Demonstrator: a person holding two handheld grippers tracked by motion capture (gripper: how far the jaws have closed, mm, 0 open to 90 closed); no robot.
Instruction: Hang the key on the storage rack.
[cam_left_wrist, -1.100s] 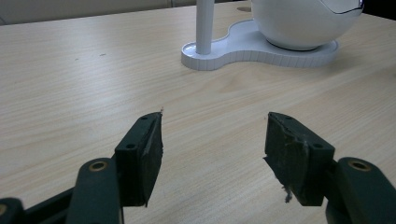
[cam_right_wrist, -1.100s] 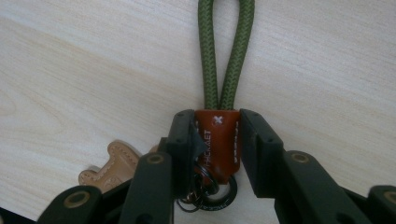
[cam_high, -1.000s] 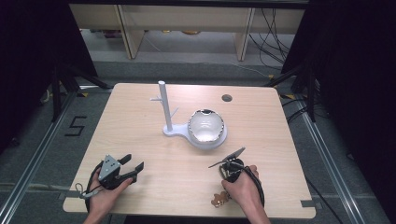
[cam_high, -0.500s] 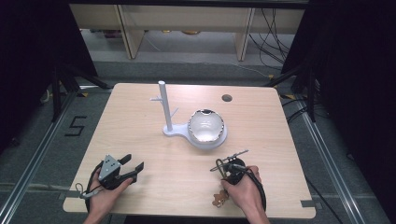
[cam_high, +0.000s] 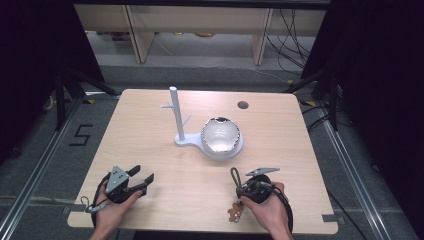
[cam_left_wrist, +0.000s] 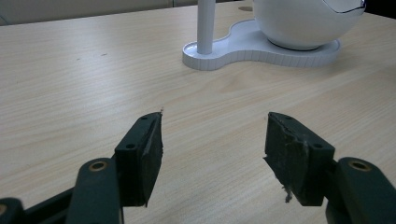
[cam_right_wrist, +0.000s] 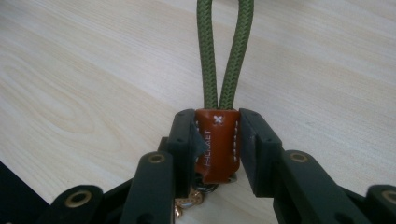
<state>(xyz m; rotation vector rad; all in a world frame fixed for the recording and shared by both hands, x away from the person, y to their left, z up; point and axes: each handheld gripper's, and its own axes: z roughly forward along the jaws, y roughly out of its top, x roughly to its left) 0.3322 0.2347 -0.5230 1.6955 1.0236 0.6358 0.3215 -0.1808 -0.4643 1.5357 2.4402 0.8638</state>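
Right tongs clenched on keychain's brown leather tab, green cord loop sticking out fwd over counter, well short of the white stand, toward the person. Left tongs released, jaws wide apart w/ nothing between, low over counter, also near side of stand, off to its left.

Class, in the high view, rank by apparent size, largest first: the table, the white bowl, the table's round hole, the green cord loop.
1. table
2. white bowl
3. green cord loop
4. round hole

The last two look close; the loop also sits nearer the camera, so that order is unsure.
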